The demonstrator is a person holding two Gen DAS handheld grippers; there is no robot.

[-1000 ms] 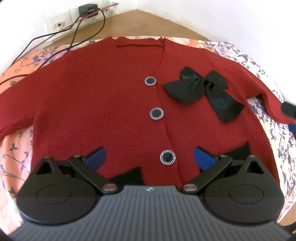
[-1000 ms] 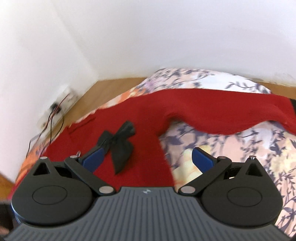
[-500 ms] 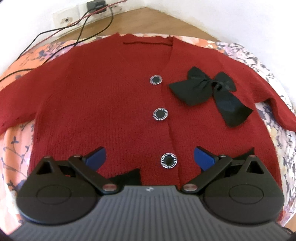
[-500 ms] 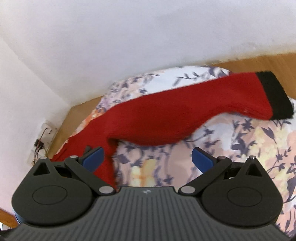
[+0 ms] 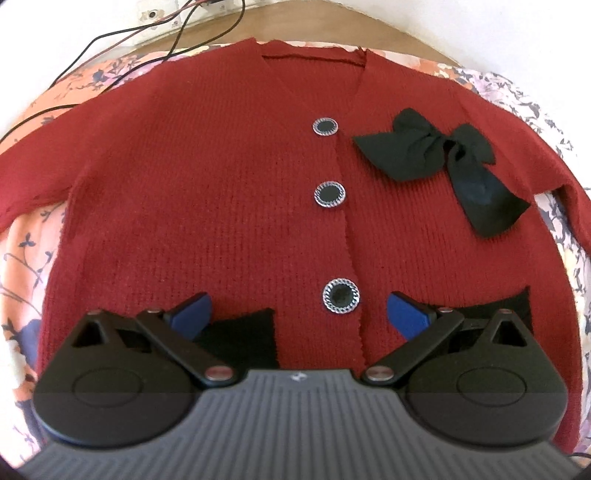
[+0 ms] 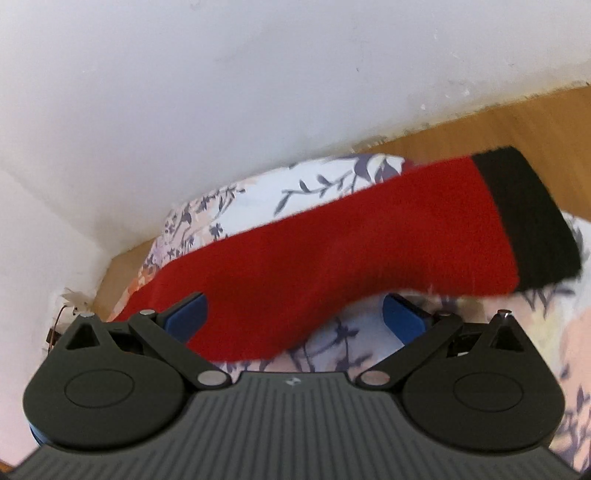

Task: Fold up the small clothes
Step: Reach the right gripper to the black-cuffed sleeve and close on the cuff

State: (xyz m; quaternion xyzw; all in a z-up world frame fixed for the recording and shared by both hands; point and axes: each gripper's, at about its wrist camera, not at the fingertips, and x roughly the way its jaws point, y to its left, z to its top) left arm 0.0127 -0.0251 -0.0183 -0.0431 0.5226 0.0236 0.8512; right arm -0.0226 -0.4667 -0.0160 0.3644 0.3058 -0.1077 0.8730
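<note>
Cardigan (image 5: 207, 206) lies flat, buttoned, on the floral sheet (image 6: 332, 181). We hover both grippers, left (image 5: 297, 314) and right (image 6: 293, 314), spread and empty; next we should probably pinch the sleeve (image 6: 332, 251) near its cuff (image 6: 524, 221), folding inward.

Floral-covered surface (image 5: 33, 258) with red cardigan (image 5: 207, 206) spread flat, front up.

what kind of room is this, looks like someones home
Probably a bedroom at home: a red cardigan lies spread on a floral bedsheet, with a wooden floor and a wall socket with cables beyond.
</note>
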